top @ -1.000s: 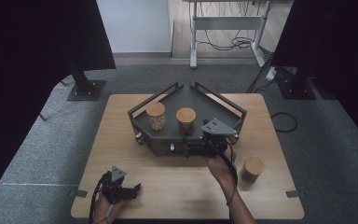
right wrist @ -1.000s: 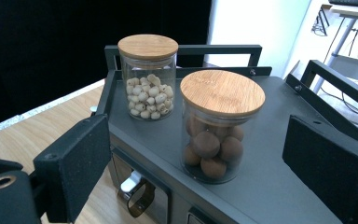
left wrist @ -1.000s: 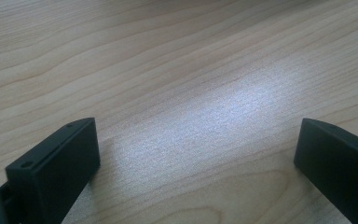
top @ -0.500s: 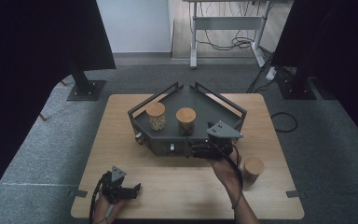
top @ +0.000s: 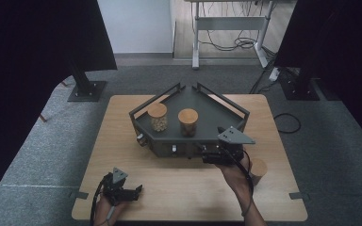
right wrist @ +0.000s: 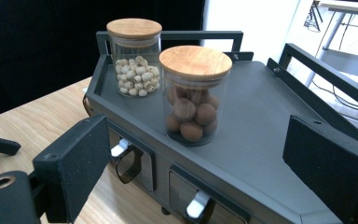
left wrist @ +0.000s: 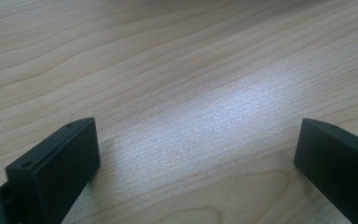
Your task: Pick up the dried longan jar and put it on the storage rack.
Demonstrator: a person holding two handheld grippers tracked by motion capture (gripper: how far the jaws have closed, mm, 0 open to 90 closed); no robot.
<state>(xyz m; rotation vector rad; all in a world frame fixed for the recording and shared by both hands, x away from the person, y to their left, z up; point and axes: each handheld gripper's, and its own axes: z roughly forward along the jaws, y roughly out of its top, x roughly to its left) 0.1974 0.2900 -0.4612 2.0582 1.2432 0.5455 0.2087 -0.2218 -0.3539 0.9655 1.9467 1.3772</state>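
Grey carpet (top: 330, 155), black curtains (top: 28, 70)

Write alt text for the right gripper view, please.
Two glass jars with wooden lids stand on a dark metal tray: the nearer jar holds brown balls, the farther jar small pale ones. The right hand-held gripper is open before the tray, above a wooden table.

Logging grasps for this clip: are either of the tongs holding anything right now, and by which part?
Nothing is held. The left tongs are open over bare table. The right tongs are open, facing the brown-ball jar without touching it.
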